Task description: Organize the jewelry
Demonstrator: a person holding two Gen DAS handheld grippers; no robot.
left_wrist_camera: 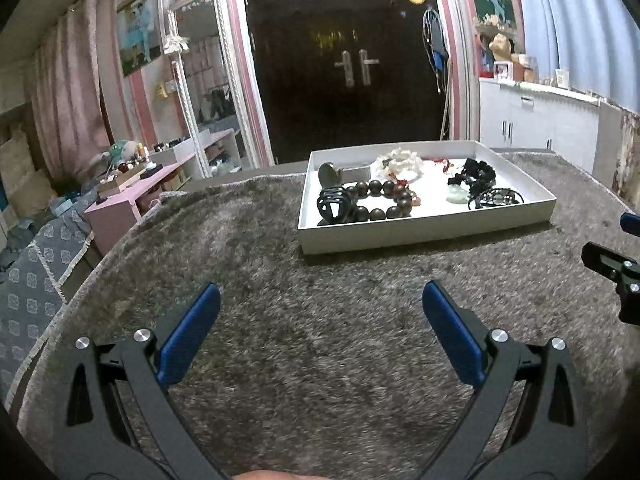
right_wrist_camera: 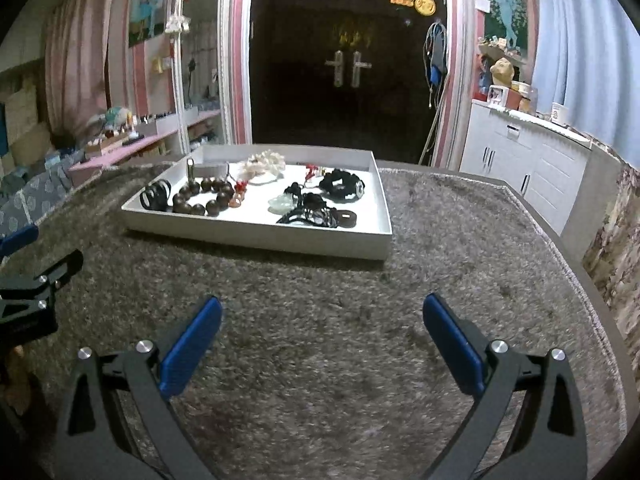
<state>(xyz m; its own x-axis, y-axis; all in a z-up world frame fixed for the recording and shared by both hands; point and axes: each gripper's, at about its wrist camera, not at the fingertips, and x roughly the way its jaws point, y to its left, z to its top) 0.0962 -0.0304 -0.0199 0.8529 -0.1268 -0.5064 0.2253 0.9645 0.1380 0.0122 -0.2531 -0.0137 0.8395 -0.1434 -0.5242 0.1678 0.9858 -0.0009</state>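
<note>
tray (left_wrist_camera: pixel 424 236) on rug-covered bench (left_wrist_camera: pixel 320 340) ahead of both finger pairs, right of left fingers (left_wrist_camera: pixel 188 336), left of right fingers (right_wrist_camera: pixel 192 348), bead bracelet (left_wrist_camera: pixel 380 200) in tray's left part, door (left_wrist_camera: pixel 348 60) behind tray

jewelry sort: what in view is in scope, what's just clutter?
In scope:
white tray
wooden bead bracelet
black bangle
white bracelet
jade pendant
both open tongs

Clutter:
grey rug
pink shelf
mirror
white cabinet

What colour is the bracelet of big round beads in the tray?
Dark brown bracelet, clearest in the left wrist view.
</note>
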